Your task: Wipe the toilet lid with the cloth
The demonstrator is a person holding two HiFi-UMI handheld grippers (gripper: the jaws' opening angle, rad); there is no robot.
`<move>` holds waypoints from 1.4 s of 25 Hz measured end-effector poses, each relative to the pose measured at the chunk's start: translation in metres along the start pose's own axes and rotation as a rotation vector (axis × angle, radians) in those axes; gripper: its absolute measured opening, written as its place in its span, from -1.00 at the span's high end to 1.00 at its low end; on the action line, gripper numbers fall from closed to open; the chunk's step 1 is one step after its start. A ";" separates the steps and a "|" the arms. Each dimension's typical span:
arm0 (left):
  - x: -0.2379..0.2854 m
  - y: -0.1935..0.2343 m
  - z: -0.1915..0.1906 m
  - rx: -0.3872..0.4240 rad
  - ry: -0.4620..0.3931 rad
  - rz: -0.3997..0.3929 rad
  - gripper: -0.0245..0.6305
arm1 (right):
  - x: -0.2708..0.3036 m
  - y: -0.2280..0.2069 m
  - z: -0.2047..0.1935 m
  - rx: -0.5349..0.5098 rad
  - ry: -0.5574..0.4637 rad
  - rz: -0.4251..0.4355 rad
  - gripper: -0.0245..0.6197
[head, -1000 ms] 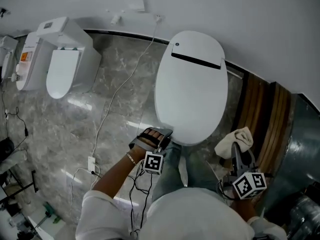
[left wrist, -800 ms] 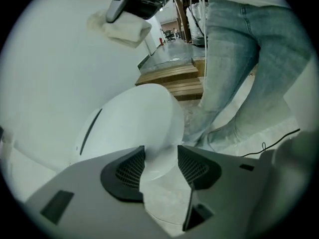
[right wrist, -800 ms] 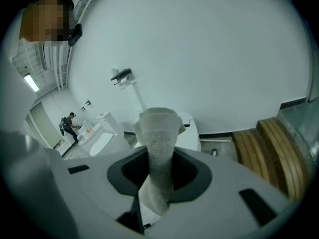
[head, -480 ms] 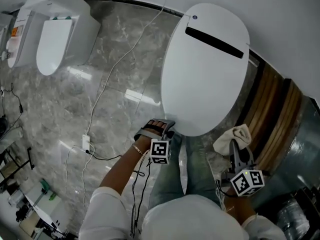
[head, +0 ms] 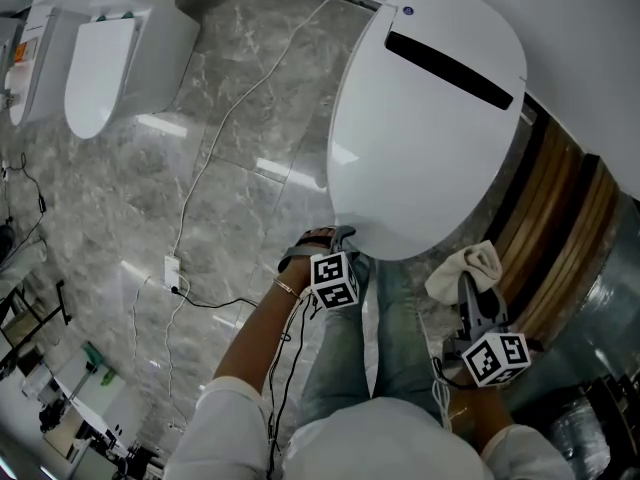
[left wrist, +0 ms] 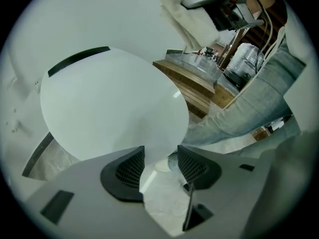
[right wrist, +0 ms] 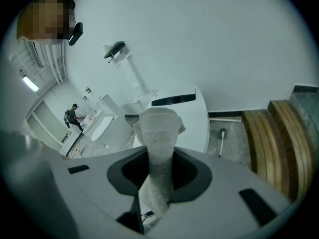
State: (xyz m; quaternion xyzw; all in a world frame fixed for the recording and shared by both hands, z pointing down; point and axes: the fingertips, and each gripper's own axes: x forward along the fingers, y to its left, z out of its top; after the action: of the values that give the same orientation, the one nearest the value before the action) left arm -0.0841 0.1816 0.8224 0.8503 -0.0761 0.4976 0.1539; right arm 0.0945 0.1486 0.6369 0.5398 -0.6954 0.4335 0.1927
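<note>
The white oval toilet lid [head: 430, 118] lies closed, with a black bar near its back. My left gripper [head: 335, 236] is at the lid's front edge. In the left gripper view its jaws [left wrist: 160, 163] stand open, and the lid [left wrist: 114, 103] reaches just down to the gap between them. My right gripper [head: 470, 290] hangs to the right of the lid's front, shut on a cream cloth [head: 466, 268]. The cloth [right wrist: 158, 133] stands bunched up out of the right gripper [right wrist: 159, 168], with the lid [right wrist: 187, 111] beyond it.
A second toilet [head: 100, 48] stands at the far left on the grey marble floor [head: 180, 188]. A white cable [head: 225, 133] runs to a socket [head: 172, 271]. Wooden planks [head: 560, 228] lie right of the lid, a brush [right wrist: 222, 136] beside them. A person [right wrist: 74, 114] stands far off.
The head view has tipped and the lid fills more of it. My left gripper has come up to the lid's front edge. The right gripper still holds the cloth in about the same place.
</note>
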 end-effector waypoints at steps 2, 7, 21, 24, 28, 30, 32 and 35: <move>0.004 0.003 -0.002 -0.031 0.000 0.005 0.22 | 0.005 -0.003 -0.003 0.003 0.001 0.002 0.63; 0.007 0.006 -0.003 -0.079 -0.028 0.016 0.22 | 0.015 -0.003 -0.005 0.008 0.016 -0.011 0.63; -0.145 0.211 0.081 -0.947 -0.363 0.469 0.89 | 0.196 0.102 0.122 0.132 -0.106 0.235 0.63; -0.155 0.277 0.095 -0.950 -0.304 0.516 0.89 | 0.264 0.129 0.147 0.175 -0.023 0.276 0.63; -0.143 0.334 0.096 -0.964 -0.258 0.472 0.89 | 0.333 0.137 0.169 0.180 0.044 0.266 0.63; -0.136 0.345 0.090 -0.948 -0.224 0.488 0.89 | 0.358 0.130 0.167 0.232 0.091 0.253 0.63; -0.127 0.344 0.088 -0.935 -0.206 0.495 0.89 | 0.372 0.114 0.162 0.257 0.127 0.212 0.63; -0.111 0.334 0.098 -0.930 -0.224 0.471 0.89 | 0.371 0.093 0.161 0.166 0.140 0.166 0.63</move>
State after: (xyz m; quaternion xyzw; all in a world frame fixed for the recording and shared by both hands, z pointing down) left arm -0.1525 -0.1682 0.7437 0.6999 -0.4935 0.3387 0.3897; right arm -0.0860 -0.1943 0.7846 0.4631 -0.6842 0.5404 0.1590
